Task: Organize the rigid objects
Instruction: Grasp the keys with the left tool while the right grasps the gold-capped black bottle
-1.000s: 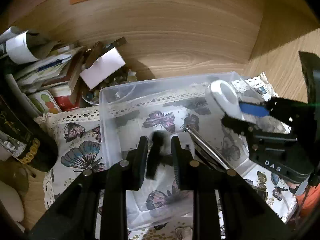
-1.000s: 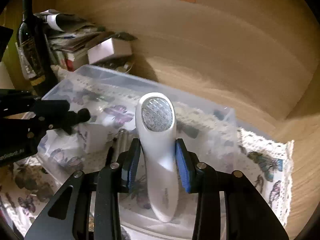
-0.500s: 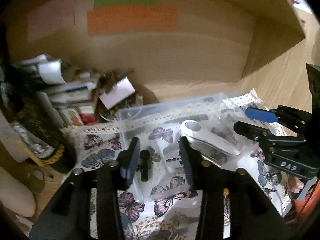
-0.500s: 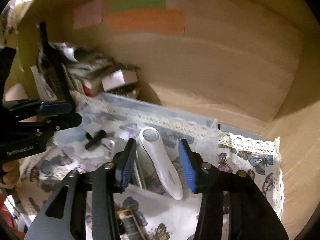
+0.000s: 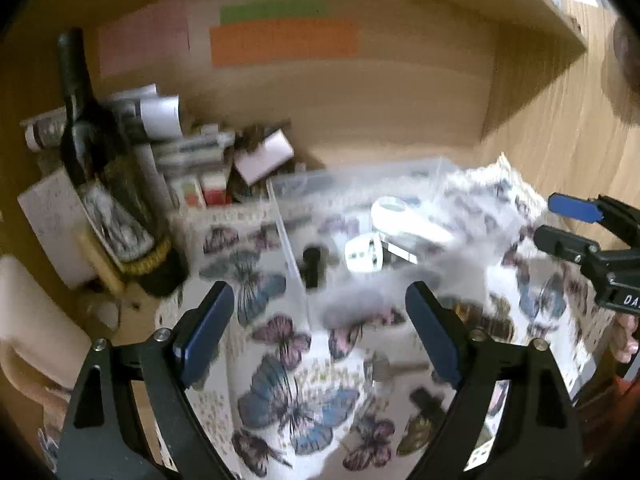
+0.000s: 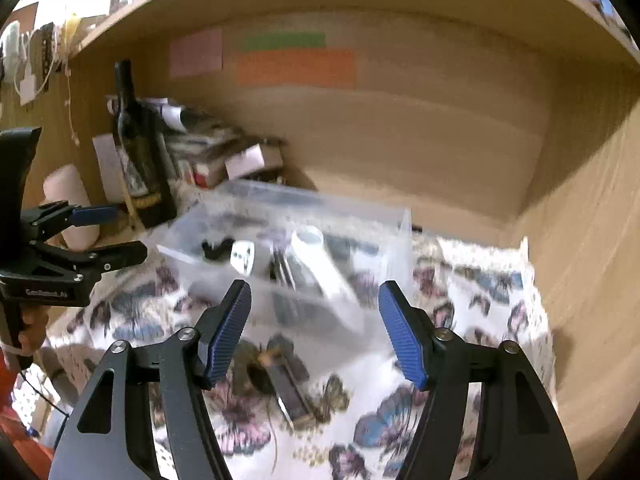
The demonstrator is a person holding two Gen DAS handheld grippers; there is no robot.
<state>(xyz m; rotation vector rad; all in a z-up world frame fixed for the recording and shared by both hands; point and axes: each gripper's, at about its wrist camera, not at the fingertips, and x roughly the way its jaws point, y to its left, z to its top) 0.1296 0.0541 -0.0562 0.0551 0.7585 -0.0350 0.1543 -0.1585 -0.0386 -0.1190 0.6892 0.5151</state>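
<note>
One clear plastic bin [image 6: 400,228] stands on one butterfly-print cloth [image 6: 472,296]. Inside it lie four things that can be told apart: one white handheld device [image 6: 320,264], one white plug adapter [image 6: 243,257], one small black piece [image 6: 214,249] and one dark flat item [image 6: 286,270] between adapter and device, too blurred to name. One dark bottle [image 6: 138,152] stands beside one heap of papers and boxes [image 6: 208,148], uncountable in the blur. Three coloured paper notes are on the back wall: one pink [image 6: 196,52], one green [image 6: 284,41], one orange [image 6: 296,68]. Two claws show, the left claw [image 5: 316,328] and the right claw [image 6: 316,332], each with two blue-padded fingers.
</note>
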